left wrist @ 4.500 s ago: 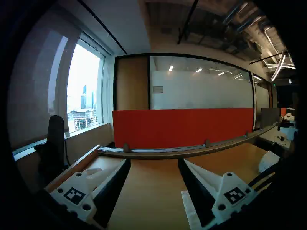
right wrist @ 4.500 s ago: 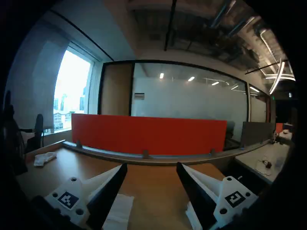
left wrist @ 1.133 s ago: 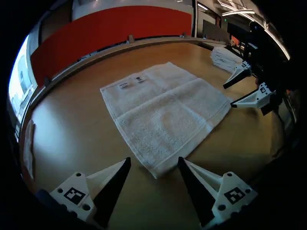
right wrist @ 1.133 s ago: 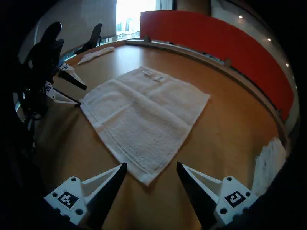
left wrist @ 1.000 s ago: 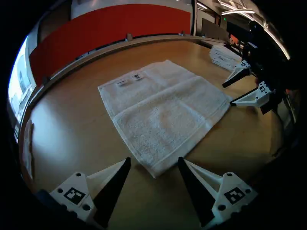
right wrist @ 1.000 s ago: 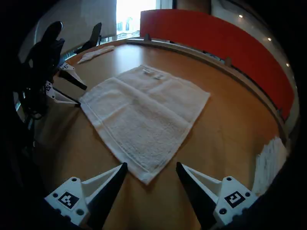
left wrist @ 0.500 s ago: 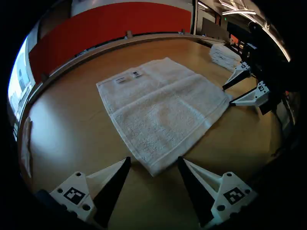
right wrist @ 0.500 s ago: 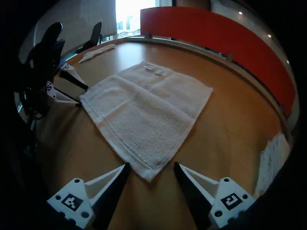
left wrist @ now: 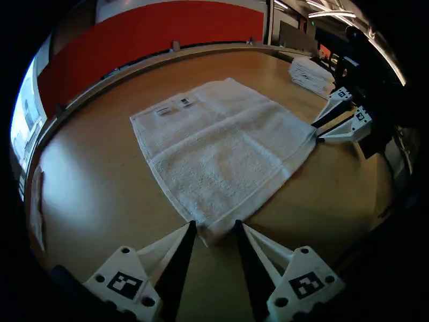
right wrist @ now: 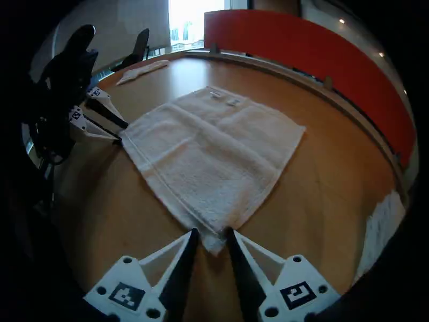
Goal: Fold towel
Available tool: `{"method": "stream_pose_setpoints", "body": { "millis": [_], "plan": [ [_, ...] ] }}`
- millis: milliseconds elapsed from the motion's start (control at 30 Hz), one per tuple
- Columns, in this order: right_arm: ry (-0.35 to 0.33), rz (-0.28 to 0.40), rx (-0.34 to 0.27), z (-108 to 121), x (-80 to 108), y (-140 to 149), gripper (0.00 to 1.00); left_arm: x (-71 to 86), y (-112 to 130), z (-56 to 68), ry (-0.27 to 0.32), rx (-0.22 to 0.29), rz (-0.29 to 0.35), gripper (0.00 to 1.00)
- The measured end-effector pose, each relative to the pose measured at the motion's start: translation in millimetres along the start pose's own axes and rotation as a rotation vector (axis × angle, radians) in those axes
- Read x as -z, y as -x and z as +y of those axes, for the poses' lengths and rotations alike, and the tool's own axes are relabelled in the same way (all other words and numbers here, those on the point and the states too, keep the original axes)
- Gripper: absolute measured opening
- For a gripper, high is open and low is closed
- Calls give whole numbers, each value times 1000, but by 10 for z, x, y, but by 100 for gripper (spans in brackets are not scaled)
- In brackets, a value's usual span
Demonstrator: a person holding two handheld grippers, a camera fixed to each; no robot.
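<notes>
A white towel (left wrist: 225,139) lies flat on the wooden table (left wrist: 96,177), with small tags near its far edge. My left gripper (left wrist: 213,228) has its fingers drawn in against the towel's near corner, which bunches between them. Farther off at the right, my right gripper (left wrist: 315,133) grips the neighbouring corner. In the right gripper view, the towel (right wrist: 214,150) runs away from my right gripper (right wrist: 212,233), whose fingers pinch its closest corner. My left gripper (right wrist: 122,134) holds the corner at the left there, with a dark-sleeved hand behind it.
A stack of folded white towels (left wrist: 310,72) sits at the table's far right, seen again as the stack (right wrist: 381,228). A small crumpled cloth (right wrist: 142,71) lies by the window edge. A red divider (left wrist: 161,32) lines the table's back. Dark office chairs (right wrist: 140,45) stand beyond.
Both grippers dropped from looking across the room to the towel, moved up to its two near corners, and in the last half second drew their fingers in on those corners.
</notes>
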State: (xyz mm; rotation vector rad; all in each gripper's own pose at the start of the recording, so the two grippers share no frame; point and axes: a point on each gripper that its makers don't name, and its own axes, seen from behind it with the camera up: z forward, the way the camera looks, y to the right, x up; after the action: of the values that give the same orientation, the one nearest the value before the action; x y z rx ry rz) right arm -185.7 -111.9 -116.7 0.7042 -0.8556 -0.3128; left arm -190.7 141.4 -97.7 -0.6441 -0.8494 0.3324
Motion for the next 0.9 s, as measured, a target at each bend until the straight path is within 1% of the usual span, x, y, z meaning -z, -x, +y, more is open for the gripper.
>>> {"method": "stream_pose_setpoints", "body": {
  "millis": [33, 67, 133, 200, 267, 400, 500, 700, 900],
  "plan": [
    [0, -1, -4, 0, 0, 0, 25, -2, 0, 6, 0, 0, -1, 47],
    [0, -1, -8, -1, 0, -1, 21, -3, -1, 12, 1, 1, -3, 44],
    [-4, -3, -16, -10, 1, 2, 18, -4, -4, 14, -2, 3, -5, 31],
    [-10, -3, -22, -24, 2, 3, 18, -3, -8, 13, -6, 7, -8, 19],
    [-15, -1, -25, -42, 4, -6, 17, 3, -12, 15, -8, 15, -12, 13],
    [-3, 14, -26, -36, 27, -45, 15, 20, -26, 37, 0, 35, -18, 10],
    [6, 23, -27, -17, 68, -73, 15, 46, -56, 68, 13, 55, -13, 10],
    [11, 42, -48, 16, 202, -152, 15, 186, -186, 81, 7, 83, 16, 10],
    [27, 74, -49, 32, 399, -276, 15, 366, -297, 137, 13, 119, 26, 10]
  ]
}}
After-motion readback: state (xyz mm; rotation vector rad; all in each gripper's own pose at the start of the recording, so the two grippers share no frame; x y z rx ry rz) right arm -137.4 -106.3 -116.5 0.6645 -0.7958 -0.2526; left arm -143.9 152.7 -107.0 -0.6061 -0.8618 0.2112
